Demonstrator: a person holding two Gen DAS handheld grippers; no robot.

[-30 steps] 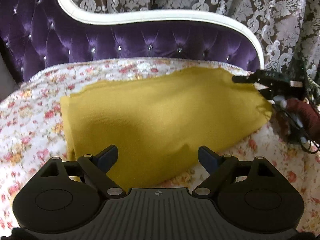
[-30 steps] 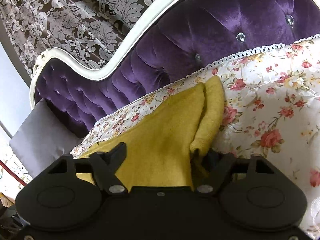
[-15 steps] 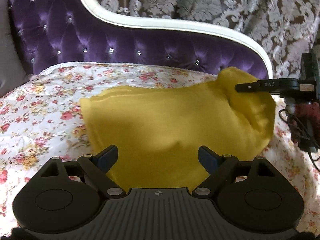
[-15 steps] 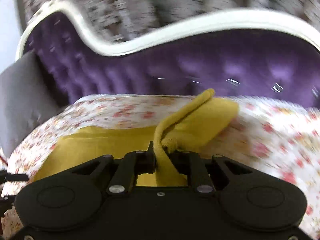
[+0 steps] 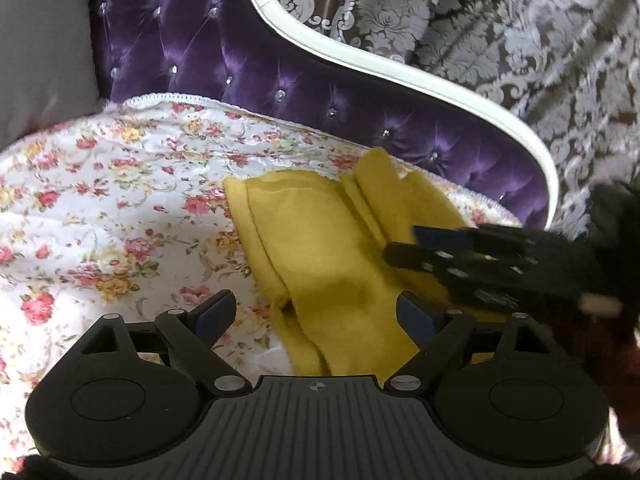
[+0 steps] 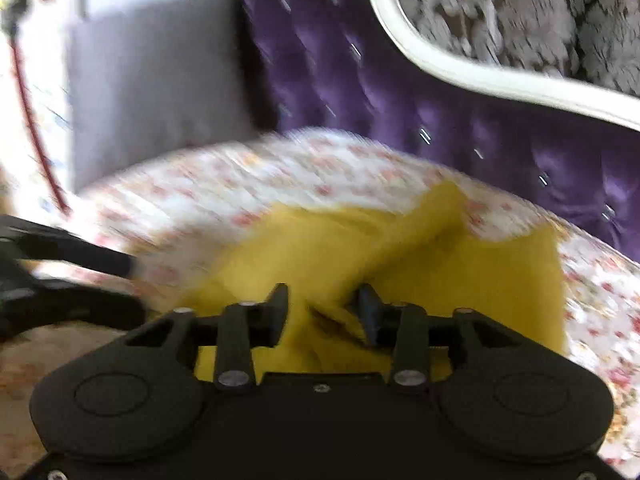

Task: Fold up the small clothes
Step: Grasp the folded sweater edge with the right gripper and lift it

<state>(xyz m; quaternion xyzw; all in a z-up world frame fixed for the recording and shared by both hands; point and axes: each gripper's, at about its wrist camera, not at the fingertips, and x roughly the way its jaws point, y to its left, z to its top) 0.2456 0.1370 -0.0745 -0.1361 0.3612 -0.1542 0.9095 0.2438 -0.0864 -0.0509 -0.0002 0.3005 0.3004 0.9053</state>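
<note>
Left gripper: jaws set wide apart, nothing between them; blue-padded fingertips hang over the near edge of the yellow garment without gripping it. Right gripper: jaws partly apart, with a bunched fold of the yellow garment lying in the gap; this view is blurred, so whether the pads pinch the cloth cannot be told. In the left wrist view the right gripper reaches in from the right side, its fingertips over the garment's right-hand part, blurred. Yellow garment: one piece, mustard knit, lying on the floral bedspread toward the bed's right side, its far end near the headboard; doubled, with a raised ridge of folds running lengthwise through its far half and a layered edge along its left side. Floral bedspread: white with red and yellow roses, lace trim along the far edge. Headboard: tufted purple velvet with crystal buttons, curved white frame. Wall behind: brown and silver damask wallpaper. Grey pillow: at the far left corner of the bed, against the headboard.
</note>
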